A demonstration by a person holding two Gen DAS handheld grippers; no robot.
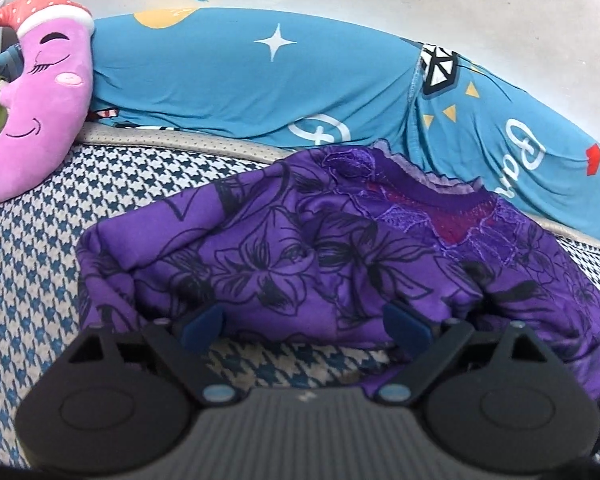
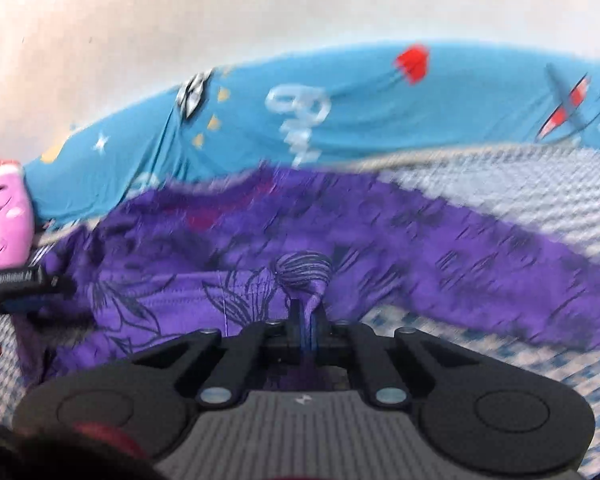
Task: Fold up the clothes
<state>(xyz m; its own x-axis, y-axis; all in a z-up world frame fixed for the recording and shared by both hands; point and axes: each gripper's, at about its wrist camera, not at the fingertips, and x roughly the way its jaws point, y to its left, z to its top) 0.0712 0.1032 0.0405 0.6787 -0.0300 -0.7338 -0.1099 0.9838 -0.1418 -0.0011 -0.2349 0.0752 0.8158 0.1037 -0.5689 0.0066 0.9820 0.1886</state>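
Garment (image 1: 284, 256): purple, flower print, lace neck at far side; bunched on checked cover (image 1: 40, 240), near hem doubled up in a thick roll, so likely mid-fold
Left gripper (image 1: 306, 330): spread wide at near hem, blue tips against cloth but nothing pinched; placed low, probably to pin or take the edge
Right gripper (image 2: 306, 312): pressed together on a tuft of purple cloth, gathered between tips; held so that this part can be drawn across
Sleeve (image 2: 480, 256): trails right over cover, blurred, shape unclear
Blue sheet (image 1: 240, 80): behind garment, against wall, just touching lace edge
Moon pillow (image 1: 40, 92): far left, apart from garment
Stage: partly gathered, not a flat neat stack
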